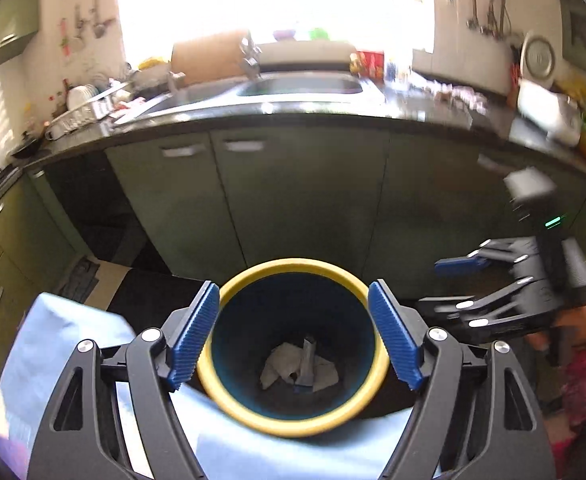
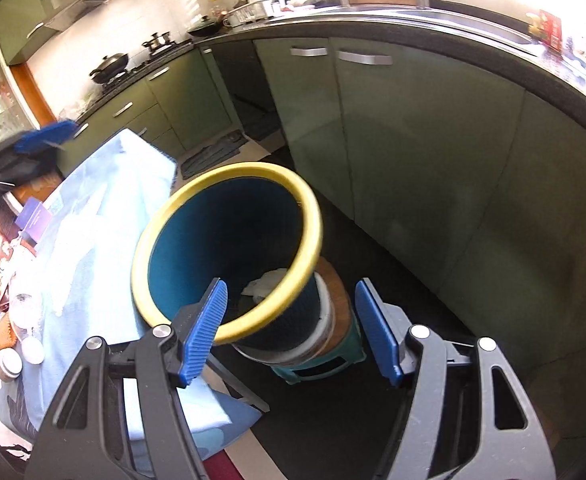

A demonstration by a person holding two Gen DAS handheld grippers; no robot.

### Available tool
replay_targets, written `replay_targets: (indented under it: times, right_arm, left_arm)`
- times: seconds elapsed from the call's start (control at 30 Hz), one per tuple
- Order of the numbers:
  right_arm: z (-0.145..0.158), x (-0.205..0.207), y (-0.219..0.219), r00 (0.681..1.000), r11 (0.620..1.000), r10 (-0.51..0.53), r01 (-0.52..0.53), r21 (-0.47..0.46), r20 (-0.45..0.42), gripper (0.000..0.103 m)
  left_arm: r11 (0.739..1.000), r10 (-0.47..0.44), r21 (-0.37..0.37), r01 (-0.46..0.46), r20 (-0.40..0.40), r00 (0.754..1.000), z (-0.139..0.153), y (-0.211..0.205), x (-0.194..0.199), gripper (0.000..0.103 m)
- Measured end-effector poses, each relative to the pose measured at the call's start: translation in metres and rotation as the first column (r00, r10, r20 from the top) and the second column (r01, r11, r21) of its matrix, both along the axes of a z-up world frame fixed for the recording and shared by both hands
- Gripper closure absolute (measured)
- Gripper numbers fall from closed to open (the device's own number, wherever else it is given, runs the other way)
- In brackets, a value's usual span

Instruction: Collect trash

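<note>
A table draped in a pale blue cloth (image 2: 93, 216) carries small jars, lids and a purple card (image 2: 35, 220) along its left edge; beside it, on the dark kitchen floor (image 2: 333, 420), a green stool (image 2: 325, 364) bears the yellow-rimmed bin (image 2: 229, 252).

Daylight poured in through the window (image 1: 277, 4) above the sink, so strong that the pane burned out to plain white and glare washed over the countertop (image 1: 333, 114) beneath it. The green cabinets (image 2: 413, 152) below stood dim, and the floor lay almost black. Both views bowed hard toward their edges, with dark corners. The left wrist view was smeared with motion blur, worst along its right side; the right wrist view held sharper.
</note>
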State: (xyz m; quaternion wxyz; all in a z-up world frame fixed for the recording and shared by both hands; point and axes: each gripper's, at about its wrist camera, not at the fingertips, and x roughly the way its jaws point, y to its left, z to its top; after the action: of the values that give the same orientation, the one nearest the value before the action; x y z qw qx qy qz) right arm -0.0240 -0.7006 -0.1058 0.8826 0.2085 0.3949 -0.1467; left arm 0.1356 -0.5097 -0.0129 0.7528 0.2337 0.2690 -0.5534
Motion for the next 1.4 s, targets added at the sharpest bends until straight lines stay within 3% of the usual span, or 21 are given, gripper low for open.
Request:
replay_targets:
  times: [0.13, 0.23, 0.4, 0.5, 0.67, 0.77, 0.87, 1.03, 1.27, 1.4]
  right_arm:
    - [0.009, 0.020, 0.020, 0.998, 0.998, 0.066, -0.066, -0.016, 0.006, 0.039]
    - [0.023, 0.043, 0.042, 0.990, 0.989, 0.140, -0.139, -0.054, 0.003, 0.039]
    - [0.052, 0.079, 0.095, 0.957, 0.950, 0.291, -0.289, -0.120, -0.004, 0.039]
    - [0.066, 0.104, 0.137, 0.917, 0.906, 0.397, -0.396, -0.146, -0.022, 0.039]
    - [0.102, 0.148, 0.206, 0.815, 0.809, 0.580, -0.574, -0.127, 0.012, 0.039]
    - [0.131, 0.177, 0.248, 0.751, 0.747, 0.659, -0.649, -0.146, 0.030, 0.039]
    - [0.153, 0.195, 0.292, 0.690, 0.688, 0.722, -0.711, -0.145, 0.043, 0.040]
    - [0.170, 0.230, 0.354, 0.626, 0.618, 0.780, -0.773, -0.142, -0.012, 0.058]
    - [0.158, 0.258, 0.390, 0.620, 0.603, 0.772, -0.784, -0.147, -0.141, 0.061]
    - [0.148, 0.268, 0.397, 0.620, 0.605, 0.763, -0.785, -0.133, -0.185, 0.071]
  left_arm:
    - [0.993, 0.064, -0.098, -0.063, 0.003, 0.998, 0.041, 0.080, -0.012, 0.017]
    - [0.973, 0.153, -0.182, -0.145, 0.034, 0.988, 0.065, 0.150, -0.024, 0.011]
    - [0.915, 0.339, -0.254, -0.314, 0.062, 0.939, 0.073, 0.273, -0.039, 0.006]
    - [0.877, 0.427, -0.264, -0.400, 0.049, 0.903, 0.064, 0.330, -0.043, 0.006]
    - [0.817, 0.542, -0.266, -0.512, 0.052, 0.839, 0.041, 0.415, -0.055, 0.006]
    - [0.769, 0.621, -0.251, -0.588, 0.073, 0.781, 0.026, 0.457, -0.062, 0.005]
    - [0.729, 0.669, -0.239, -0.641, 0.052, 0.742, 0.011, 0.483, -0.065, 0.005]
    - [0.682, 0.711, -0.232, -0.693, -0.012, 0.704, -0.009, 0.506, -0.062, 0.005]
    - [0.687, 0.696, -0.244, -0.684, -0.050, 0.717, -0.014, 0.505, -0.060, 0.005]
    - [0.694, 0.685, -0.248, -0.676, -0.061, 0.726, -0.018, 0.504, -0.061, 0.005]
